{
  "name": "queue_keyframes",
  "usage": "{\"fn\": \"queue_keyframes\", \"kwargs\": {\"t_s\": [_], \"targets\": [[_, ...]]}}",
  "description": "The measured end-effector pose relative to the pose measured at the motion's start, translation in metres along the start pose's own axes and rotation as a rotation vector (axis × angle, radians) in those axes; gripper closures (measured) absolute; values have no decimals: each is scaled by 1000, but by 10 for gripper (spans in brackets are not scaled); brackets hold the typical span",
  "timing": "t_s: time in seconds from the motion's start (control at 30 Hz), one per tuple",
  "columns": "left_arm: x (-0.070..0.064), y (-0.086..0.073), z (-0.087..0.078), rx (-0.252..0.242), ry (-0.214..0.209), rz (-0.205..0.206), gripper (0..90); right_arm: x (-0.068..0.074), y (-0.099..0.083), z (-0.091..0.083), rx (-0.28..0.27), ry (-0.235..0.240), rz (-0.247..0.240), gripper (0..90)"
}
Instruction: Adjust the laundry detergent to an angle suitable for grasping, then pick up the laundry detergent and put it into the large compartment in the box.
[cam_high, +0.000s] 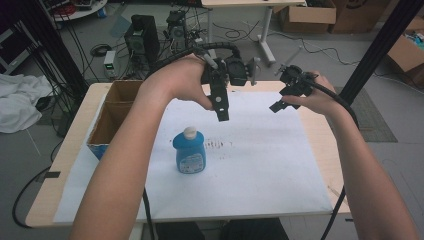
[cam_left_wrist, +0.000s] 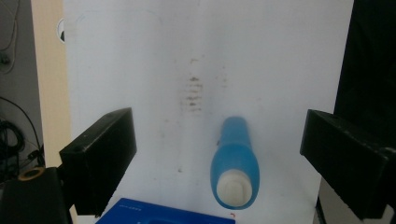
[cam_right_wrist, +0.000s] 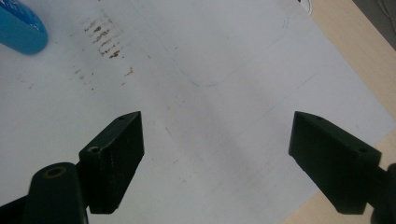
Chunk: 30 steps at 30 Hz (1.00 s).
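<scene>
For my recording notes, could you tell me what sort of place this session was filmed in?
Most likely a lab or workshop, not a home. Electronic boxes and loose cables lie on the floor beyond the table, cardboard cartons are stacked behind, and a blue bottle stands on white paper laid as a test surface.

Nothing legible: label on the blue bottle (cam_high: 189, 151) is too blurred and small to read.

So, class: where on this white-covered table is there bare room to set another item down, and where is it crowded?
Free: the white paper sheet right of the upright blue plastic bottle with the white cap, out to the bare wooden table edge, and the strip in front of the bottle. Crowded: the left back corner, where the open brown cardboard box stands close to the bottle.
</scene>
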<state>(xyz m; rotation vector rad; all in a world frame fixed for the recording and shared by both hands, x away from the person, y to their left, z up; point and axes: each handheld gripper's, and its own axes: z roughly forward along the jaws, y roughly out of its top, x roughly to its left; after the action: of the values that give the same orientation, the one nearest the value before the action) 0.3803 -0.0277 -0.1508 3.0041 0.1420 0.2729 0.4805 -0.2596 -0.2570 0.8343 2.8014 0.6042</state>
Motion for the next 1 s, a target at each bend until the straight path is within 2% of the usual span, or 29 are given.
{"fn": "queue_keyframes", "kwargs": {"t_s": [0.63,1.0], "targets": [[-4,0,1,11,-1,2,112,1,-3,-4,-7,0,1,181],[-5,-19,10,41,-11,-25,110,1,-6,-1,1,2,11,183]]}}
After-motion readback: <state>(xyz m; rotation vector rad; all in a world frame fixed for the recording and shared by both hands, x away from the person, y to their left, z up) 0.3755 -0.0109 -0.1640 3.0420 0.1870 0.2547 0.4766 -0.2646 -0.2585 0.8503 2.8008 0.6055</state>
